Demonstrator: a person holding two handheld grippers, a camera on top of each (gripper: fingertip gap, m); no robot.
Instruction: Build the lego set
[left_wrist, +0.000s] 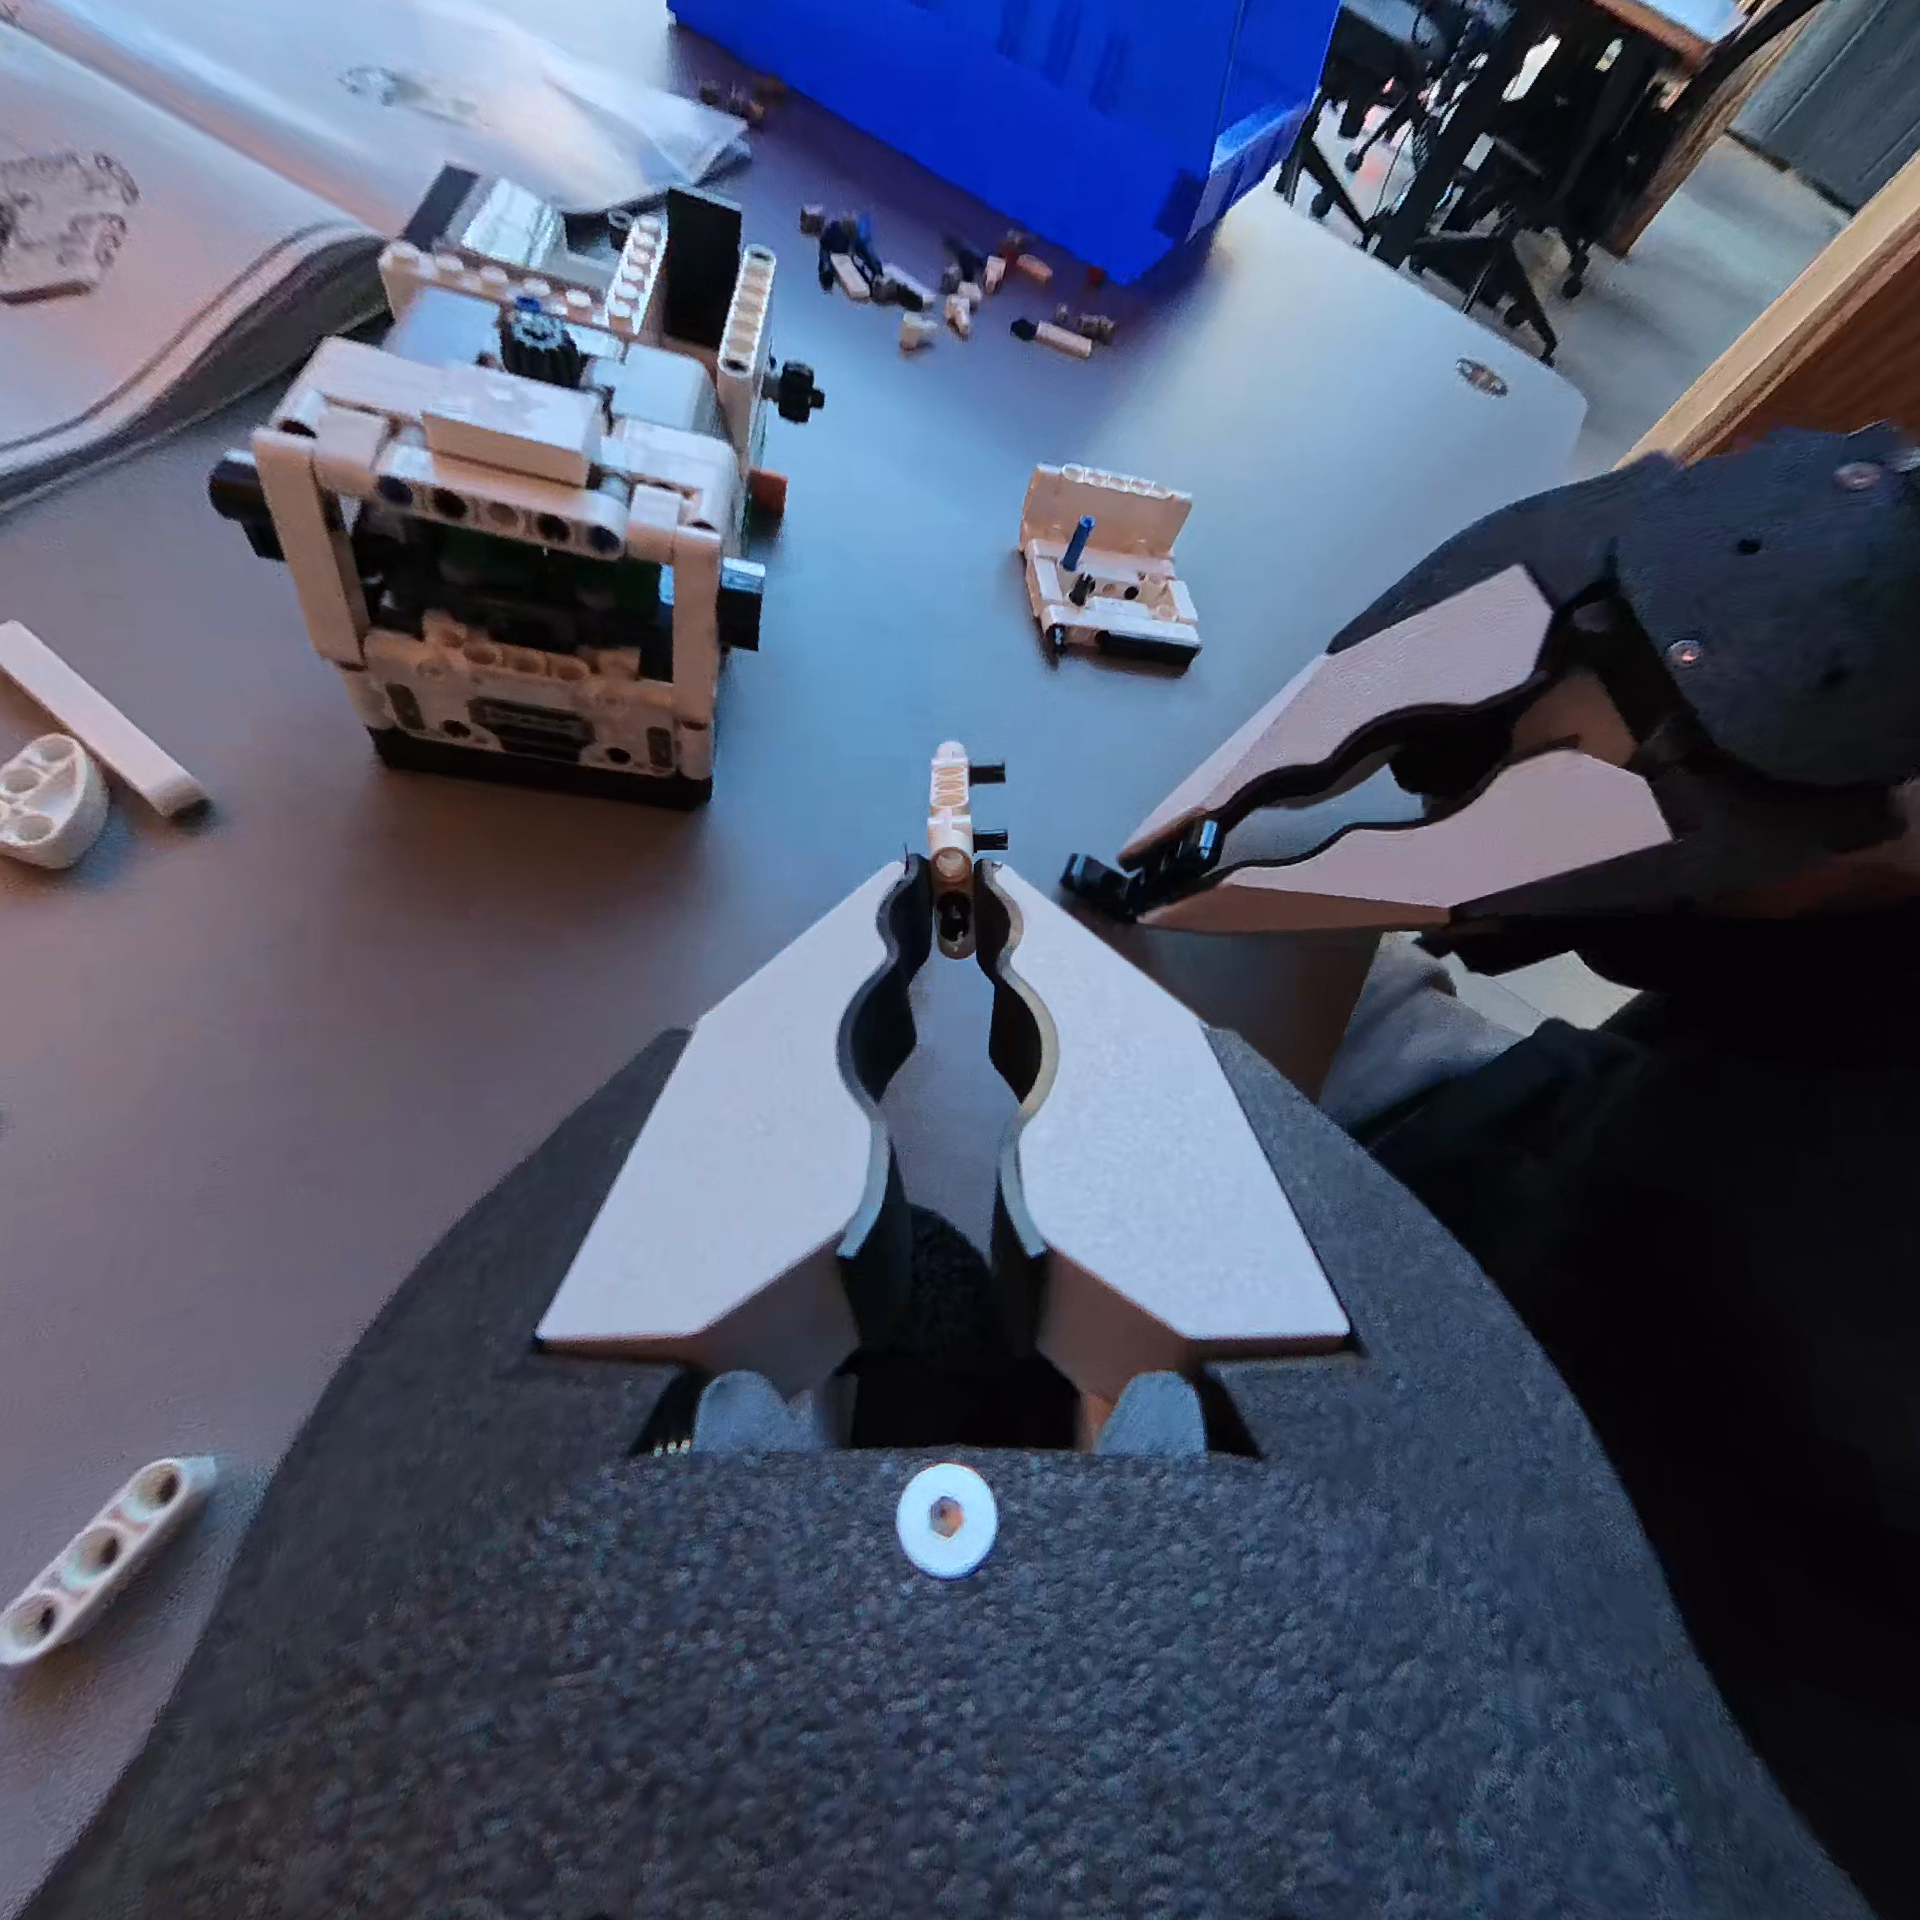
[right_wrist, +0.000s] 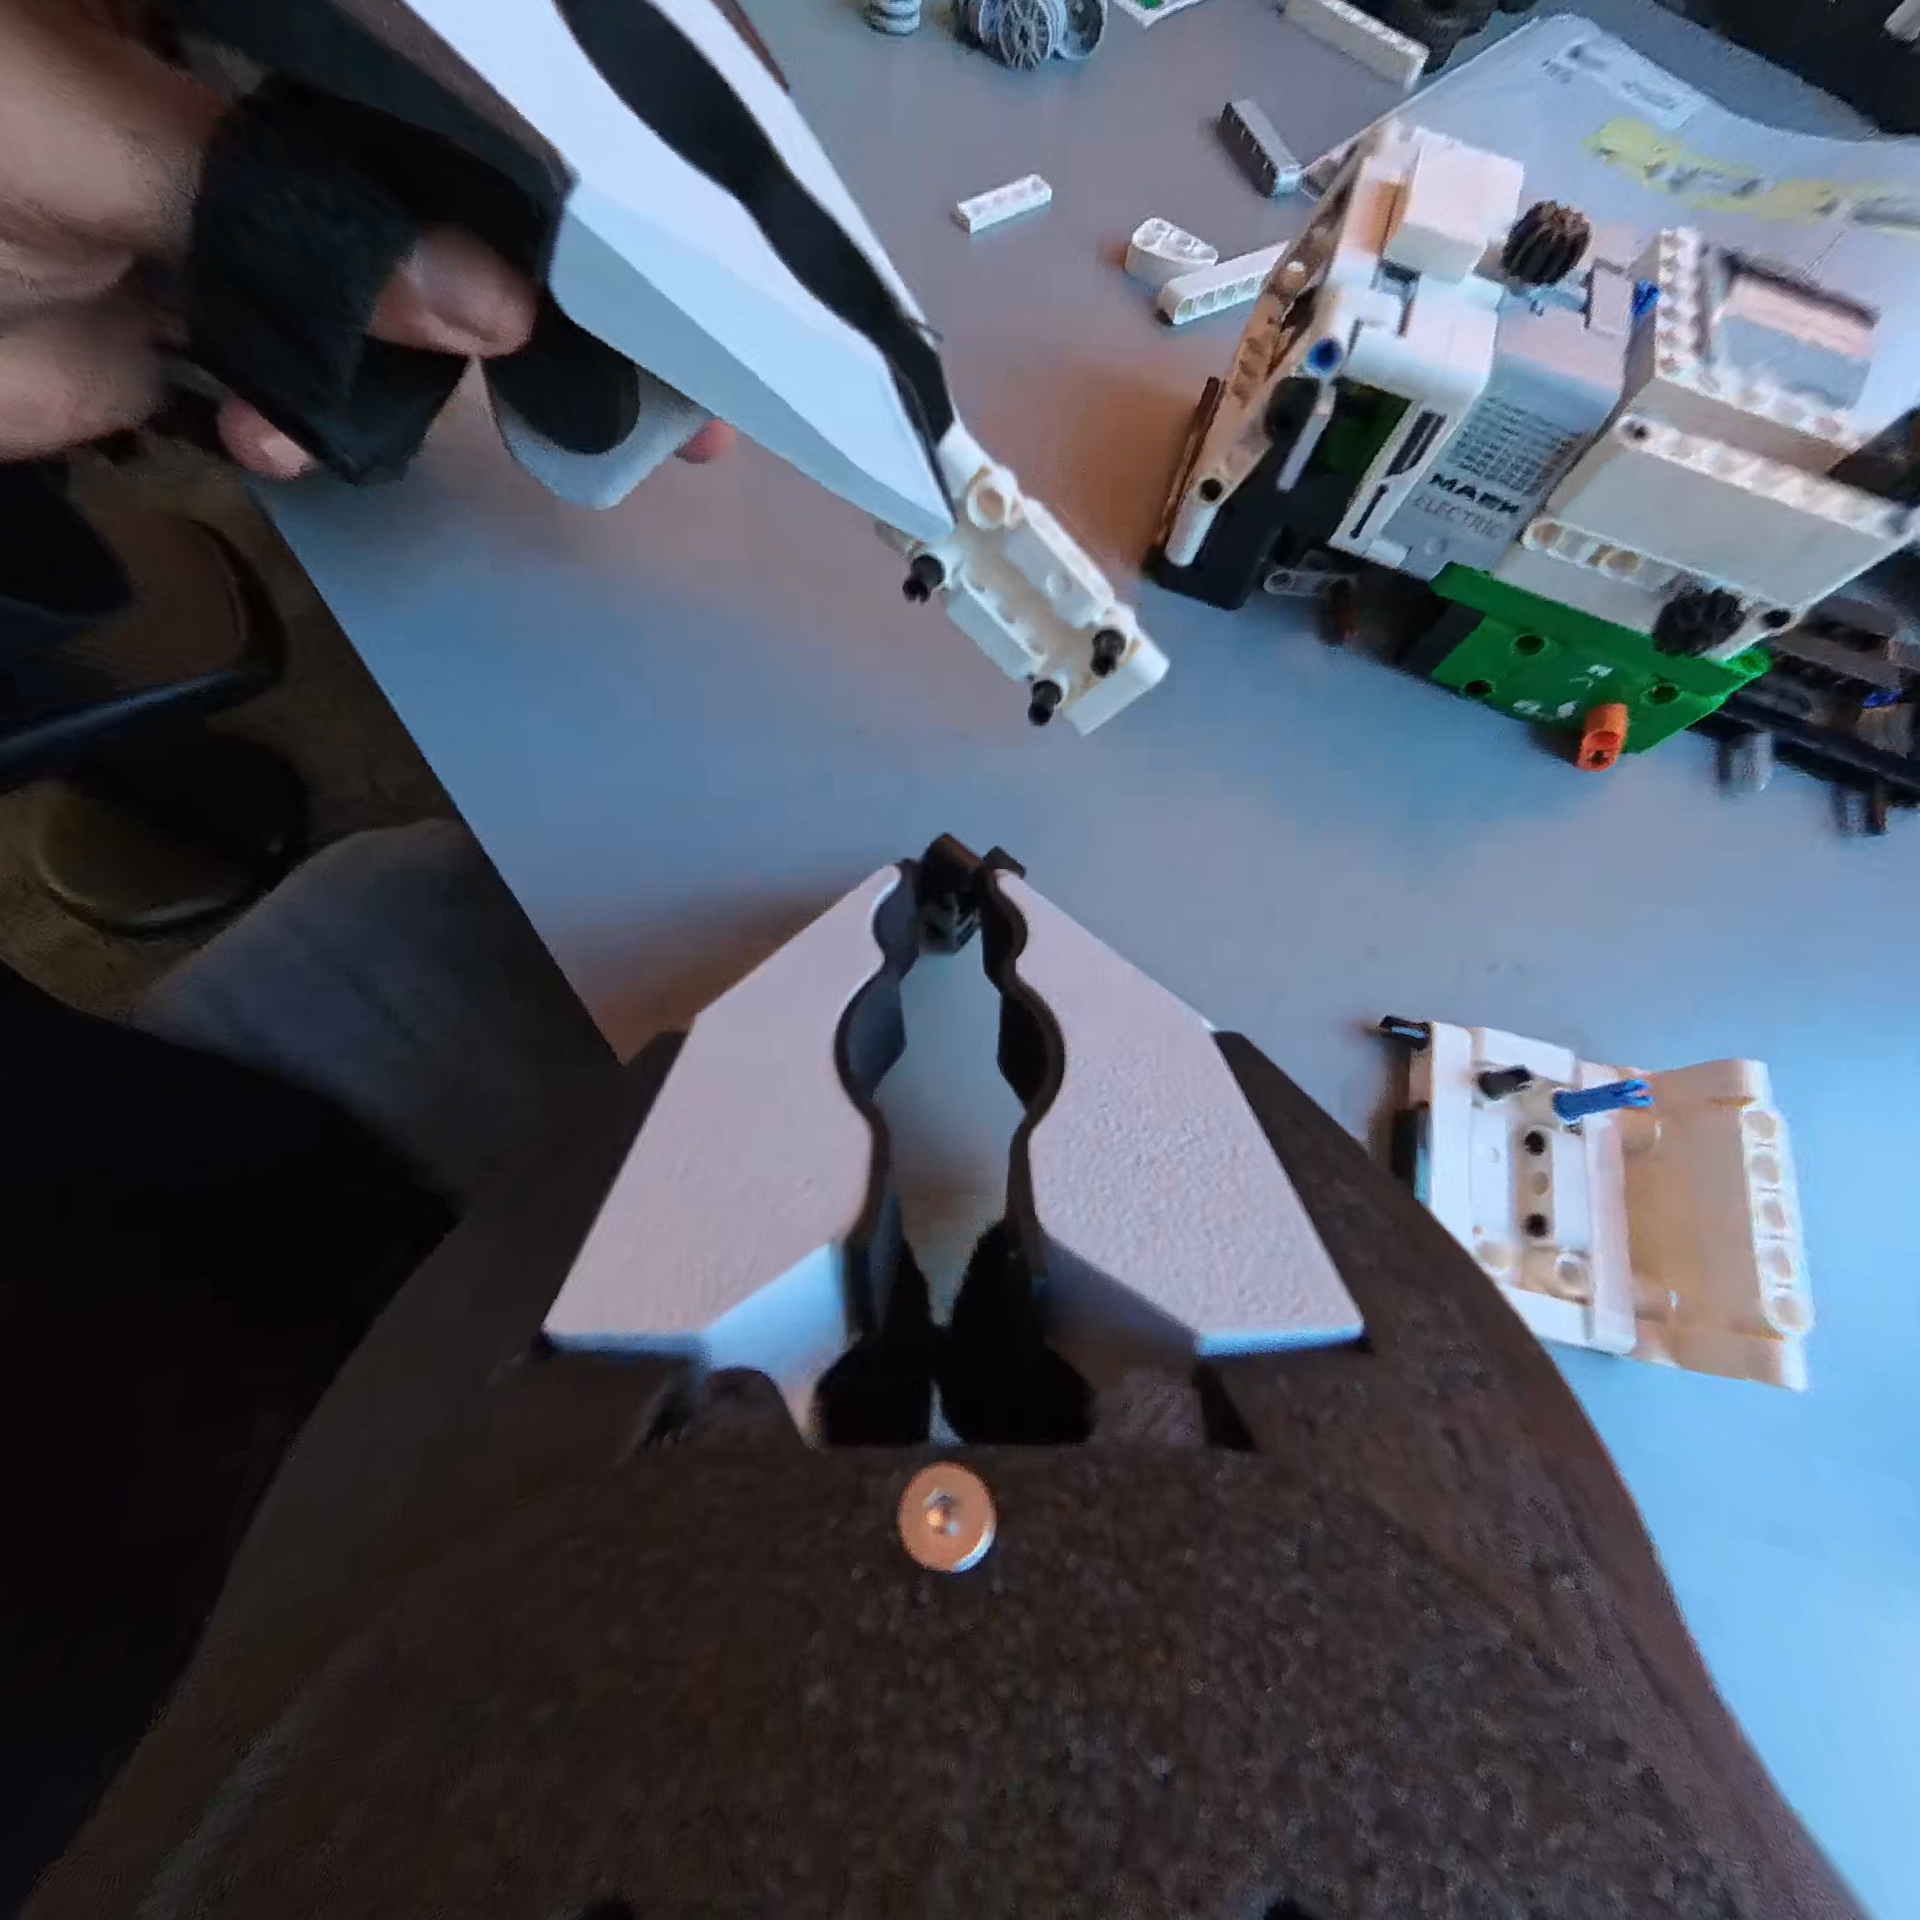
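Observation:
My left gripper (left_wrist: 951, 878) is shut on a white beam piece (left_wrist: 951, 805) with black pins sticking out of its side, held above the table. The same piece shows in the right wrist view (right_wrist: 1039, 597), held by the left gripper (right_wrist: 951, 457). My right gripper (right_wrist: 951, 883) is shut on a small black connector (right_wrist: 945, 894); it also shows in the left wrist view (left_wrist: 1132, 873), just right of the white piece. The partly built white truck (left_wrist: 509, 540) stands at the left, and shows in the right wrist view (right_wrist: 1538, 447). A small white sub-assembly (left_wrist: 1107, 566) with a blue pin lies beyond.
A blue bin (left_wrist: 1039, 114) stands at the back with loose small parts (left_wrist: 956, 281) before it. An open instruction booklet (left_wrist: 156, 239) lies far left. White beams (left_wrist: 99, 717) (left_wrist: 99, 1558) lie at the left. The table edge (right_wrist: 436, 748) runs close to me. My hands' fingertips stand some 6 cm from each other.

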